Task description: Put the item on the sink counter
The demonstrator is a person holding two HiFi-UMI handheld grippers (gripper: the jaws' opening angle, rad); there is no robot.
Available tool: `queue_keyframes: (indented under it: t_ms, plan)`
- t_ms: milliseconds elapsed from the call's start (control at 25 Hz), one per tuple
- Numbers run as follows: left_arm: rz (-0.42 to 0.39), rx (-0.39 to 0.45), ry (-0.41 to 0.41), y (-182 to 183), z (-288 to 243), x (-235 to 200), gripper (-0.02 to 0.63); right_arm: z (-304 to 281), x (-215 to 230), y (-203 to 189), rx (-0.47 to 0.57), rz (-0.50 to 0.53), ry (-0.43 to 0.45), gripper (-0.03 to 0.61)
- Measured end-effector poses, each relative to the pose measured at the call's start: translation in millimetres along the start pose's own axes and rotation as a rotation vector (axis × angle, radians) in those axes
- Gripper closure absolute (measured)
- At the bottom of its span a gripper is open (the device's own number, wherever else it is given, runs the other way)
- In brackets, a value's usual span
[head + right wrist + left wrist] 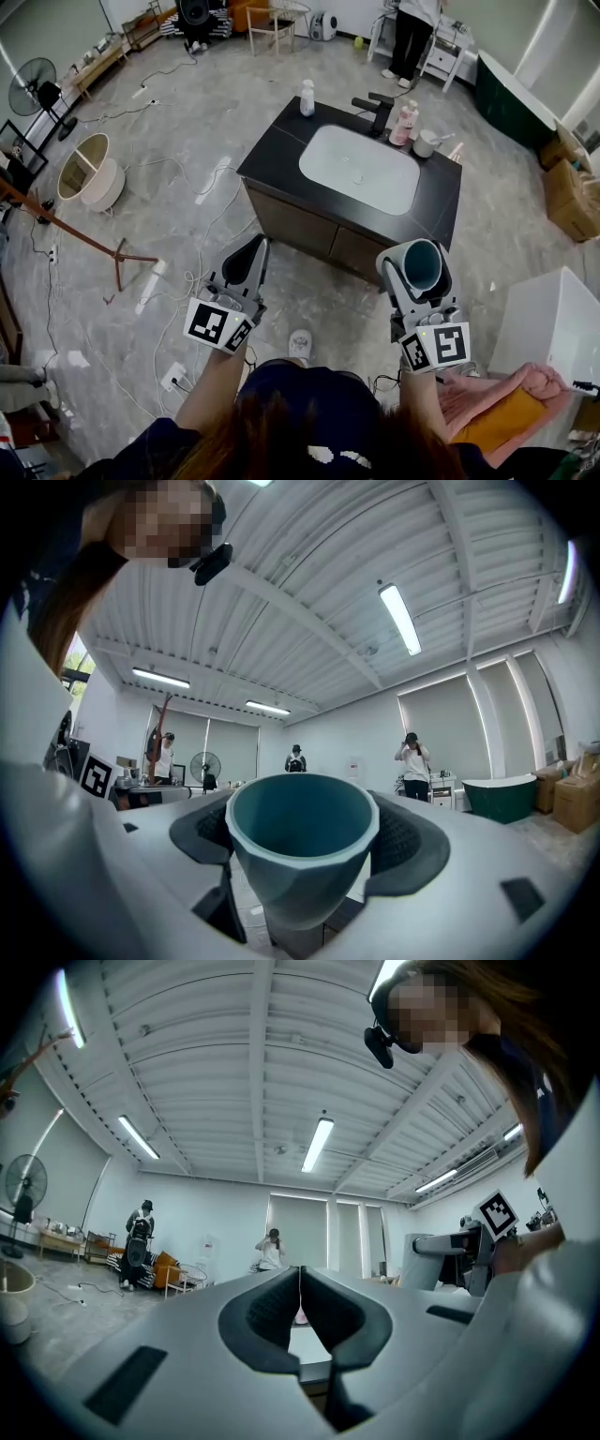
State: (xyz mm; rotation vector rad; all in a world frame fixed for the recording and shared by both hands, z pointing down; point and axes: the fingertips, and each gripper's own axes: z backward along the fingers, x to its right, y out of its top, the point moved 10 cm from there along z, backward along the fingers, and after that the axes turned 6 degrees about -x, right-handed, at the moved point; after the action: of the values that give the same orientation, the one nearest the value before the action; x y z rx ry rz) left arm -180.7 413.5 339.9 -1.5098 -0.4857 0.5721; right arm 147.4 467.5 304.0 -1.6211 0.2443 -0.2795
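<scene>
1. The right gripper (419, 272) is clamped on a teal cup (302, 841). In the right gripper view one dark ribbed finger pad (202, 832) presses on the cup's left side and the other sits on its right side. The cup is squeezed right in the middle between them.
2. The cup's mouth points out past the fingertips, so you look straight into it. The rim pokes out beyond the pads, and the narrower faceted base sits back in the gap between the fingers.
3. From the head view, the cup (422, 263) is up in the air in front of the person. It's on the near side of the sink counter (272, 155), off its front right corner and not touching it.
4. The left gripper (246, 265) has its fingers pressed together with nothing between them. In the left gripper view the two pads meet along a thin line (299, 1297). It's held up level with the other gripper, well to the left of the cup.
5. The counter has a dark top with a white basin (359, 169) in the middle and a black faucet (375, 111) at the back.
6. Also on the counter are a white bottle (307, 97) at the back left, and a pink bottle (407, 122) with a white mug (426, 142) just beside it at the back right.
7. There's a pink cloth (506, 398) on a white box at lower right, and another person (412, 37) stands at the far end of the room.
</scene>
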Motion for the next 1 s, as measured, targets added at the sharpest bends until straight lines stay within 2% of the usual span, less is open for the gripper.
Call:
queue_keyframes:
  t_ms: [240,520,800,1000]
  plan:
    - [-0.007,0.008,0.002,7,-43,-63,0.594,-75,1,11,0.005,0.005,0.013,0.172]
    - [0.012,-0.002,0.025,-6,-96,-100,0.594,-148,30,5,-0.01,-0.009,0.044,0.172]
    - [0.011,0.004,0.118,-6,-173,-130,0.594,-246,91,13,-0.002,-0.014,0.147,0.172]
    - [0.009,0.008,0.179,-1,-252,-147,0.594,-320,155,27,0.004,-0.005,0.212,0.172]
